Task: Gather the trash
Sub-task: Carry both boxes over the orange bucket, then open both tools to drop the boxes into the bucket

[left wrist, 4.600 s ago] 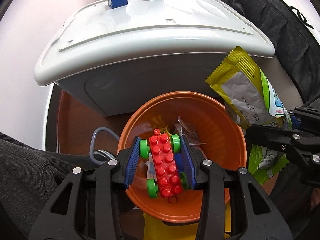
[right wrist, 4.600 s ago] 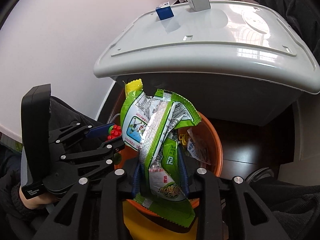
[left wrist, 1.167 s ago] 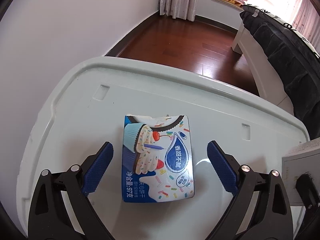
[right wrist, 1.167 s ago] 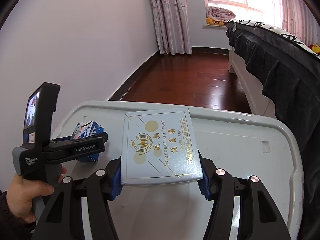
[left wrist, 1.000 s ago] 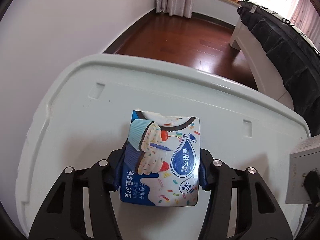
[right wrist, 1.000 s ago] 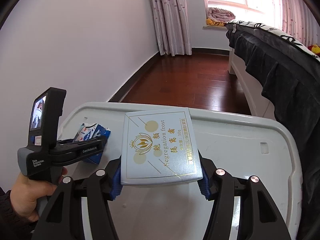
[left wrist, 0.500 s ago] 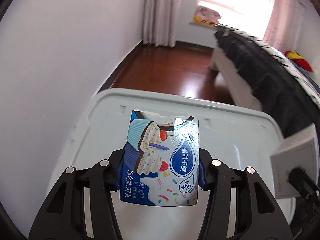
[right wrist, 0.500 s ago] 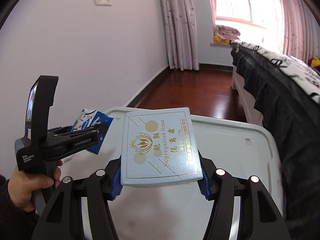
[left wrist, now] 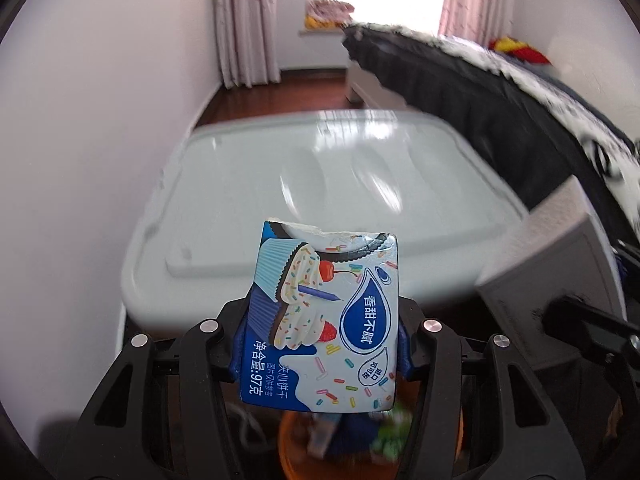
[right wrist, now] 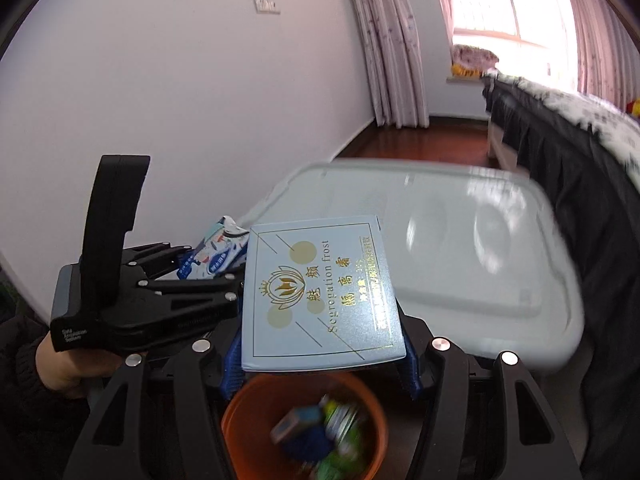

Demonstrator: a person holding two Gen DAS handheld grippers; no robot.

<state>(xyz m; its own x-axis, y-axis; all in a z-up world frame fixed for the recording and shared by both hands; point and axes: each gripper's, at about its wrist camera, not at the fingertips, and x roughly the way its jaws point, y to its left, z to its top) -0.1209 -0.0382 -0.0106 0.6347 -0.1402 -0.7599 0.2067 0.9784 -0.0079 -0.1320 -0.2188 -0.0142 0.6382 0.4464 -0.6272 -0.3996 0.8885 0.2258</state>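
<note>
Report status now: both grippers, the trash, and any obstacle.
Left gripper shut on blue cookie box. Right gripper shut on pale blue box. Orange bin just below, holding trash. Nothing in the way.

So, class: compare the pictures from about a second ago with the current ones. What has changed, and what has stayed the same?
The left gripper closed its jaws on the blue cupcake box, which had been lying on the white lid. Both grippers lifted their boxes off the lid and drew back over the orange bin. The right gripper kept its hold on the pale blue box throughout.
</note>
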